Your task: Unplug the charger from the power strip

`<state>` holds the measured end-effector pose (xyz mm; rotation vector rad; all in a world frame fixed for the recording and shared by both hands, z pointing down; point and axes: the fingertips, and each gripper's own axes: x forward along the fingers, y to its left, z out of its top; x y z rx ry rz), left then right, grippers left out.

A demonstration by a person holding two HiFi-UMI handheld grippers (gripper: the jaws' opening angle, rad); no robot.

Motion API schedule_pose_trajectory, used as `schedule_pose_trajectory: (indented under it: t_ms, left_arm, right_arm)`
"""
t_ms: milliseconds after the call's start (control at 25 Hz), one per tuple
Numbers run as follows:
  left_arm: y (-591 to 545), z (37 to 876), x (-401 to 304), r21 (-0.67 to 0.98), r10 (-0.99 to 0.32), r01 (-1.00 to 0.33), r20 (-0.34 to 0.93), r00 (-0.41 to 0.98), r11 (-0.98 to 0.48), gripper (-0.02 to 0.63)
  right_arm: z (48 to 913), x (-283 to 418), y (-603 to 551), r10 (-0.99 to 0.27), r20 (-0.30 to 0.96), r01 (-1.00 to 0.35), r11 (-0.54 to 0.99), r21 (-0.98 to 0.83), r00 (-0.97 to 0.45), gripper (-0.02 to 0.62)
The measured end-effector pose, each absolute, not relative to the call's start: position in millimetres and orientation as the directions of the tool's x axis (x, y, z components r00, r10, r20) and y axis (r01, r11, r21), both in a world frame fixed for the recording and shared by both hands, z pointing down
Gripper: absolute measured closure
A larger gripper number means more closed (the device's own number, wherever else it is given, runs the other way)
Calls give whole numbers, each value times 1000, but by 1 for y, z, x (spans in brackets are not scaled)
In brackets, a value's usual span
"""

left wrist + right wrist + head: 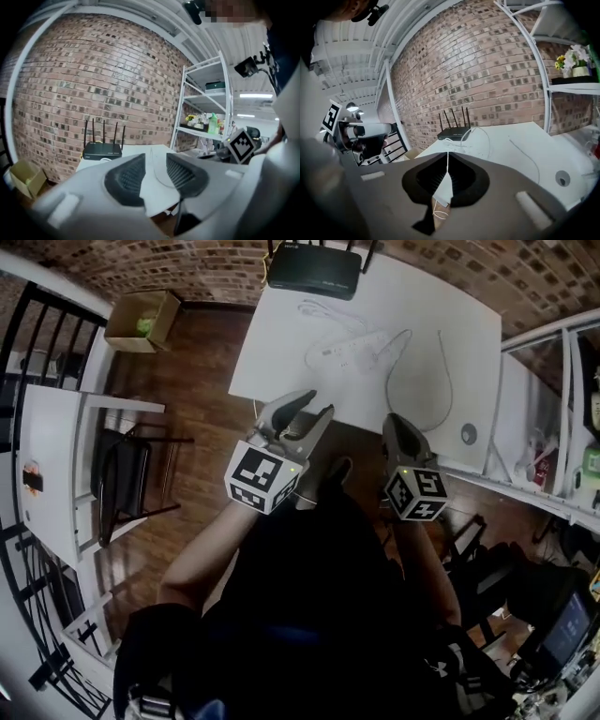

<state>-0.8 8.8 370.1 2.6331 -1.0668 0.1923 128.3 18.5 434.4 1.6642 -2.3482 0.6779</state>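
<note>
The white power strip (345, 351) lies on the white table (281, 343), well ahead of both grippers. A thin white cable (441, 381) loops away from it to the right. The charger is white on white and I cannot pick it out. My left gripper (312, 407) hovers over the table's near edge, its dark ribbed pads (125, 180) apart with nothing between them. My right gripper (398, 420) hangs just short of that edge, jaws shut and empty. In the right gripper view, cable clutter (464, 139) lies far beyond the right gripper (446, 164).
A black router (314, 268) with antennas stands at the table's far edge by the brick wall. A round grommet (469, 434) sits near the table's right corner. A white shelf rack (562, 427) is on the right; a cardboard box (141, 320) and a black chair (131, 474) are on the left.
</note>
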Motion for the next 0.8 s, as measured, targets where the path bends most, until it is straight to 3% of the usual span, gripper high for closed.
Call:
schedule_pose_trajectory:
  t_ms: [320,800]
  left_arm:
    - [-32,410,35,187,-673,-745,330,662,-641,462]
    - [-85,485,38,143,-592,-708,447,670,-692,449]
  right_arm:
    - [462,148,-23,-783,448,-900,340,-273,-432,541]
    - [499,128,-65,-740,550,-921,335,-199,-388,492]
